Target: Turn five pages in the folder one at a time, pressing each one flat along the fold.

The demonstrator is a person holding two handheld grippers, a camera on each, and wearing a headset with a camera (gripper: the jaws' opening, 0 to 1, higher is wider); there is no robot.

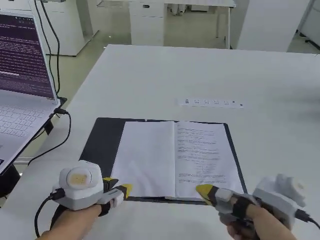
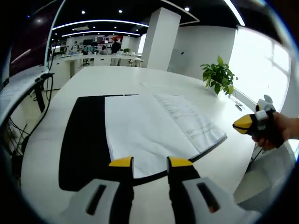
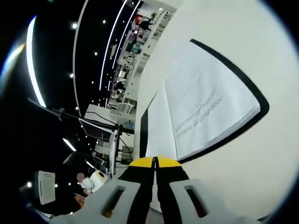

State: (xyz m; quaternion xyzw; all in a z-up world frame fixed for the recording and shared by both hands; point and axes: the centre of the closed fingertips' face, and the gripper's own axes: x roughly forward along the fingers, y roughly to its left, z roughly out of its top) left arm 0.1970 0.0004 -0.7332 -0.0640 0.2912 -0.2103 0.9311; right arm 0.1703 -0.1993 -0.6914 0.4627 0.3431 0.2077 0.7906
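The white workbench (image 1: 200,70) runs wide and bare beyond the folder, with open room to the far edge and on the right side. At its left edge an open laptop (image 1: 22,95) is cut off by the frame, and a black cable (image 1: 55,145) loops from it near the folder's left side. The black folder (image 1: 102,142) lies open and flat close to the near edge. A blank white page (image 1: 145,157) lies left of the fold and a printed page (image 1: 202,155) right of it; the print is too small to read. A strip of the dark cover is bare on the left. A white power strip (image 1: 210,103) lies beyond the folder, well apart from it.

The left gripper (image 1: 122,191) sits at the folder's near edge under the blank page, its yellow-tipped jaws a moderate gap apart with nothing between them. The right gripper (image 1: 204,190) has its jaws pressed together, empty, tip at the near edge of the printed page; it may be touching the paper, but I cannot tell. The left gripper view adds a potted plant (image 2: 218,74) past the table's right side.
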